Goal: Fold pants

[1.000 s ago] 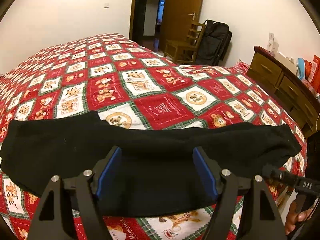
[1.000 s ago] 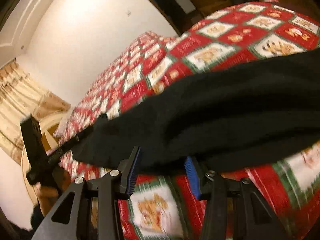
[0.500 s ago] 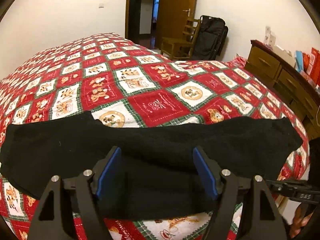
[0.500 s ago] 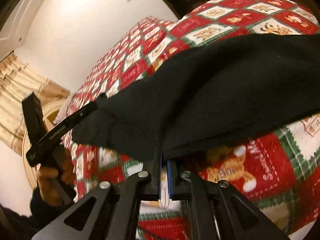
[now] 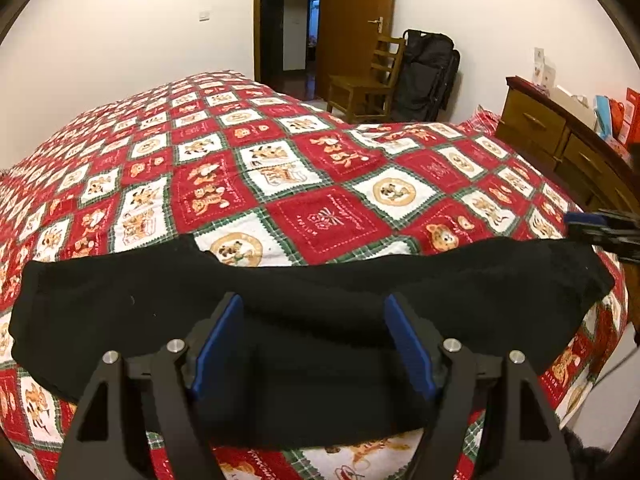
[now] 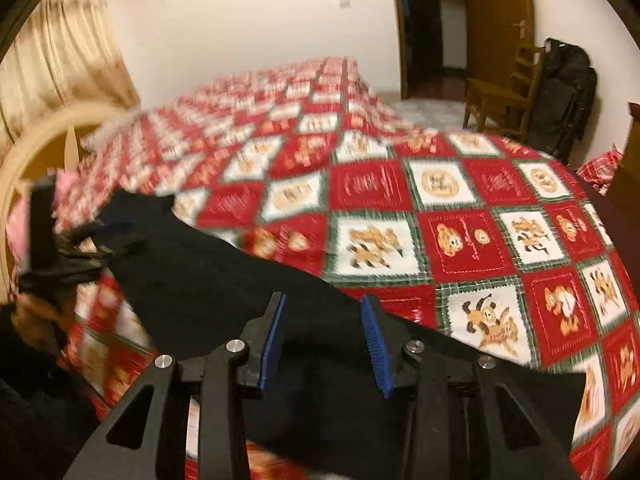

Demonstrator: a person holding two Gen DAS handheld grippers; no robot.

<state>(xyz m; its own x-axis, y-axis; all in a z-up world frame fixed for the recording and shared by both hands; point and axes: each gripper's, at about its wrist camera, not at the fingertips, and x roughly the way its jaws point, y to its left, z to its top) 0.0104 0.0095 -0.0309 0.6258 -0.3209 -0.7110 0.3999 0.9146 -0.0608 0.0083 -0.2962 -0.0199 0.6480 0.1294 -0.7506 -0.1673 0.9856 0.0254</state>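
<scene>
The black pants (image 5: 312, 312) lie folded into a long band across the near edge of the bed (image 5: 320, 168), on its red, white and green patchwork quilt (image 5: 328, 216) printed with cartoon animals.

The left gripper (image 5: 316, 344) hangs over the middle of that band, tilted downward. Its blue-padded fingers (image 5: 218, 340) stand wide apart with nothing pinched between them; the dark cloth lies below and beyond the tips, and I cannot tell whether the tips touch it. From there the band runs out past both fingers, further on the left finger's side, and on the right finger's side it ends in a rounded corner near the bed's edge.

The right gripper (image 6: 326, 340) is over that other end of the pants, and its view is smeared with motion. Its fingers (image 6: 274, 336) are partway apart and opening, with the black fabric beneath the gap and not squeezed by the pads. Off past its left finger, the pants stretch away towards the left gripper, which shows there as a blurred dark shape held by a hand (image 6: 36, 316).

Beyond the fingers, across the bed, stand a wooden chair (image 5: 368, 84) and a black bag (image 5: 428, 72) by an open door (image 5: 352, 20). A wooden dresser (image 5: 560, 136) sits off to the right finger's side.
</scene>
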